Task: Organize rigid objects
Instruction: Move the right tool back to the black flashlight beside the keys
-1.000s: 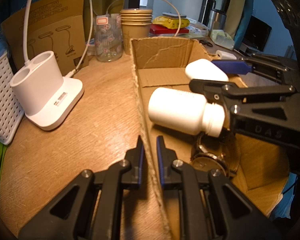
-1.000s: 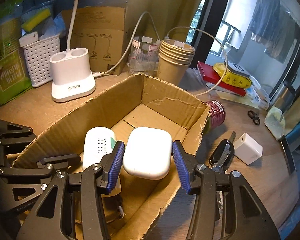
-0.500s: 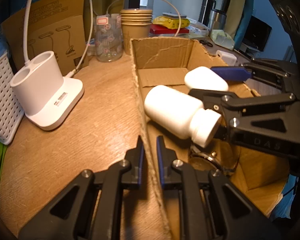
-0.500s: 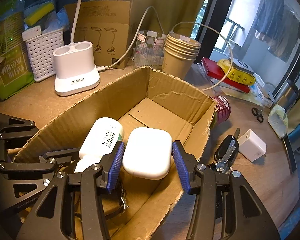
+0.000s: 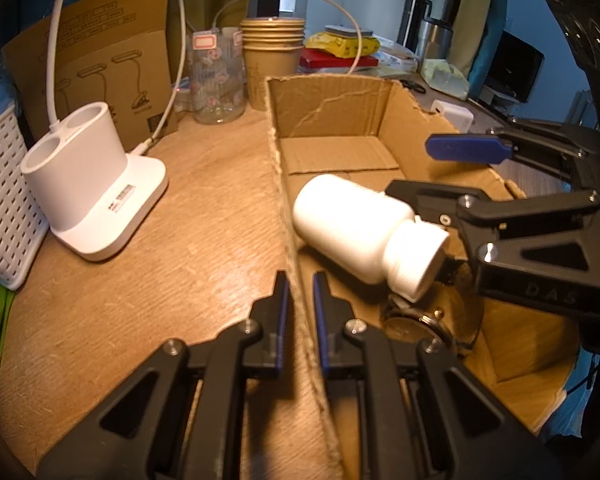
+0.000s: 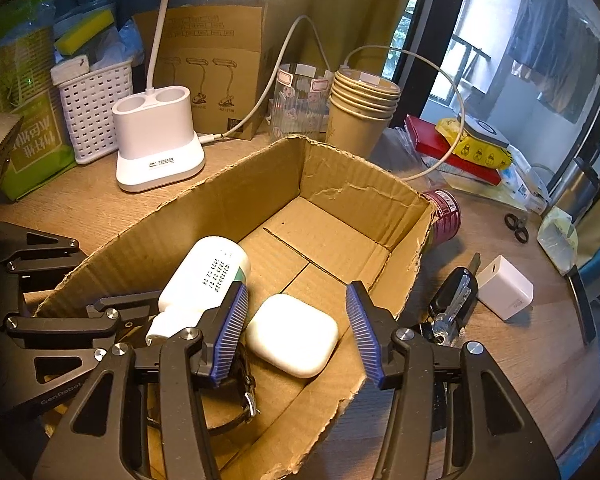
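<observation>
The cardboard box [image 6: 340, 184] is pinched at its side wall by the left gripper [image 5: 298, 292]. The earbud case [image 6: 292, 336] lies dropped inside between the right gripper's [image 6: 296, 332] opening jaws, beside the pill bottle [image 6: 204, 276]. Keys [image 6: 452, 300] and charger [image 6: 504, 292] are left outside (so roughly halfway).

I read "DAS" on the right gripper [image 5: 548, 292], "GenRobot" on the left gripper [image 6: 62, 394], lower left; bottle [image 6: 204, 276] digits too small.
</observation>
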`<state>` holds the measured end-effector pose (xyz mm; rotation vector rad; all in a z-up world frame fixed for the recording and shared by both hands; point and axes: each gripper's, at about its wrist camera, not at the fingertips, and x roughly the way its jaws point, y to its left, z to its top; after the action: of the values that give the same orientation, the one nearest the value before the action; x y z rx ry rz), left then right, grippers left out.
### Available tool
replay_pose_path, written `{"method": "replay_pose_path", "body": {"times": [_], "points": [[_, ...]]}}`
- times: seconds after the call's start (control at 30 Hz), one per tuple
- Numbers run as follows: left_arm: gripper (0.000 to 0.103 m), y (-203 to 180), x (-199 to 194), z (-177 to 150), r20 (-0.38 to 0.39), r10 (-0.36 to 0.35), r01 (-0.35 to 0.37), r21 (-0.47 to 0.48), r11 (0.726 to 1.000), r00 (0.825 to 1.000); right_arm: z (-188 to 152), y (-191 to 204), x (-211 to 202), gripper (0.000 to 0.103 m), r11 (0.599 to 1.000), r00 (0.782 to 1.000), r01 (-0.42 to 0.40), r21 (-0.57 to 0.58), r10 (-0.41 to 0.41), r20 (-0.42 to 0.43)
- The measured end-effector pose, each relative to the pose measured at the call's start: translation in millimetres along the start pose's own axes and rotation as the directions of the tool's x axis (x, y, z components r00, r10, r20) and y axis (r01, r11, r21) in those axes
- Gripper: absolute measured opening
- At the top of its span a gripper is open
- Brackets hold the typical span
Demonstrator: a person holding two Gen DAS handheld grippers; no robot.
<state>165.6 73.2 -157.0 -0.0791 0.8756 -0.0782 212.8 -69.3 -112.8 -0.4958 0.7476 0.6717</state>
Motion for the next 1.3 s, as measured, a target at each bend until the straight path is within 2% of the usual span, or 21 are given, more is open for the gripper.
{"method": "replay_pose_path", "body": {"times": [0.13, 0.27, 0.6, 0.87, 1.3], "points": [[0.013, 0, 0, 0, 0.0, 0.0, 0.0, 0.0, 1.0, 1.0, 0, -1, -4, 0.054, 1.0, 1.0, -0.017, 0.014, 0.016, 0.011], [0.013, 0, 0, 0, 0.0, 0.0, 0.0, 0.0, 1.0, 1.0, 1, -5, -9, 0.059, 0.999, 0.999, -0.028, 0.033, 0.027, 0.029], [0.013, 0, 0, 0, 0.0, 0.0, 0.0, 0.0, 1.0, 1.0, 0, -18, -24, 0.06, 0.997, 0.997, -0.038, 0.072, 0.033, 0.074], [0.013, 0, 0, 0, -0.001, 0.0, 0.0, -0.001, 1.0, 1.0, -1, -38, -34, 0.06, 0.992, 0.994, -0.006, 0.123, -0.007, 0.107], [0.013, 0, 0, 0, 0.0, 0.0, 0.0, -0.001, 1.0, 1.0, -15, -71, -39, 0.06, 0.98, 0.993, 0.05, 0.191, -0.07, 0.096]]}}
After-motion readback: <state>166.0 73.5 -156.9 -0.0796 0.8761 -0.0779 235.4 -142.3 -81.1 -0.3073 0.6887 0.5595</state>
